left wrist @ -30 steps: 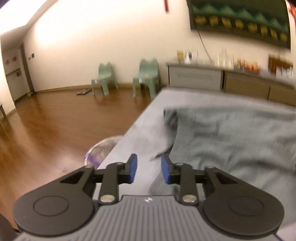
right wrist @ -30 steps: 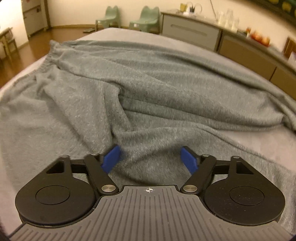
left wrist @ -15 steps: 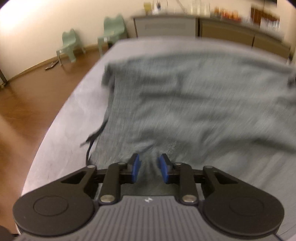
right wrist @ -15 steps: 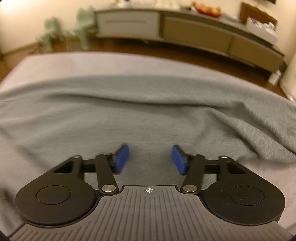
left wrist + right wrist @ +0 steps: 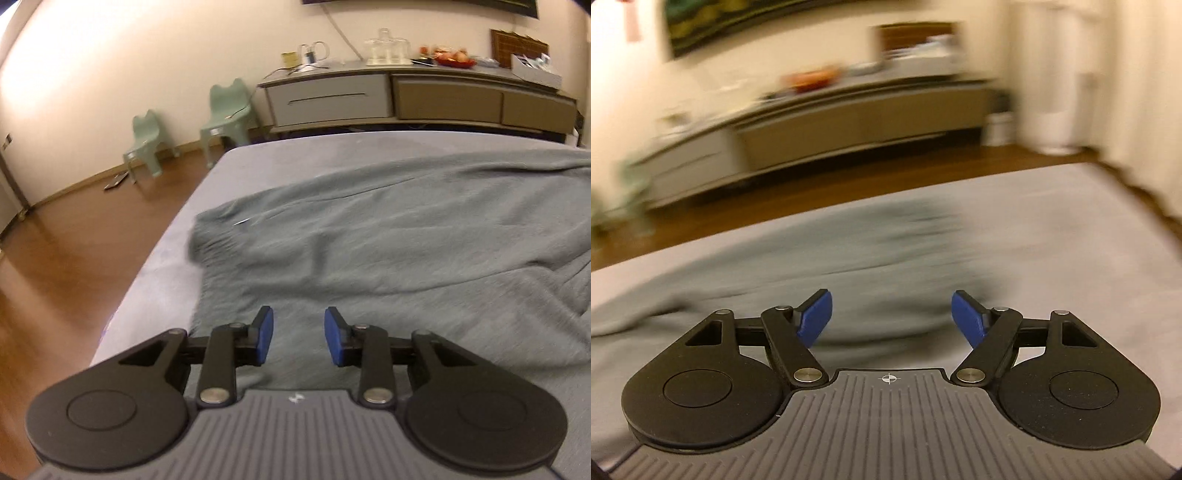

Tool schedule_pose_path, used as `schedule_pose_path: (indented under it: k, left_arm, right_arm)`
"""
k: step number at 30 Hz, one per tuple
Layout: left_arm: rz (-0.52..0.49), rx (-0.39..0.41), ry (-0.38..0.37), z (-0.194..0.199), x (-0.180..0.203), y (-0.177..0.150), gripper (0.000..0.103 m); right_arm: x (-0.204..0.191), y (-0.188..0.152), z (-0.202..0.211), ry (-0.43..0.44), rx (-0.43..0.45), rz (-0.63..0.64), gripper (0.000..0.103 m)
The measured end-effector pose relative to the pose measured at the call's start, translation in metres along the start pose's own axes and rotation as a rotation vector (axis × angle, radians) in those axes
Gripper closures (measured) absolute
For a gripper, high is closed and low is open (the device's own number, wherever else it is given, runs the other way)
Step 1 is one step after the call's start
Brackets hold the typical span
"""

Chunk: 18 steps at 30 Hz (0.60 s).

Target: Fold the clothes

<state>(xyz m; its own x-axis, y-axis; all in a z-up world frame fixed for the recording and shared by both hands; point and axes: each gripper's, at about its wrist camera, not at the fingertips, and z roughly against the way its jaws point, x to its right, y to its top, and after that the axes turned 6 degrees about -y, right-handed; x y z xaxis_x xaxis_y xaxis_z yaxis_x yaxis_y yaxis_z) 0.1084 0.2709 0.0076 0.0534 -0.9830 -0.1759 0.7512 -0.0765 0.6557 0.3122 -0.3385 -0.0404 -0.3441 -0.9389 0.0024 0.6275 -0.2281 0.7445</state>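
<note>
A grey-green knitted garment [image 5: 388,251] lies spread and rumpled on a grey bed [image 5: 295,155]. My left gripper [image 5: 298,338] hovers over its near left part, jaws a little apart, with nothing pinched between the blue pads. The ribbed hem corner [image 5: 214,236] lies ahead and to its left. In the blurred right wrist view my right gripper [image 5: 892,315] hangs over the garment's right end [image 5: 886,258], its jaws opening wide with only cloth below them, nothing gripped.
The bed's left edge [image 5: 147,266] drops to a wooden floor [image 5: 66,258]. Two small green chairs [image 5: 225,110] stand by the far wall. A long low cabinet [image 5: 417,96] with jars and fruit runs behind the bed. Bare sheet [image 5: 1071,229] lies right of the garment.
Both grippers have swung sideways over the bed: the left now sits above the garment's near left part, the right has swept to the garment's right end and spread its jaws wider.
</note>
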Motion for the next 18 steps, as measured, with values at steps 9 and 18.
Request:
schedule_pose_path:
  k: [9,18]
  left_arm:
    - [-0.225,-0.002,-0.286,-0.004,0.119,0.014,0.067]
    - [-0.167,-0.082,-0.135,-0.041,0.118,0.007,0.056]
  right_arm:
    - [0.063,-0.006,0.01,0.106,-0.059,0.126,0.032]
    - [0.074,-0.088,0.079,0.229,-0.223,0.538,0.033]
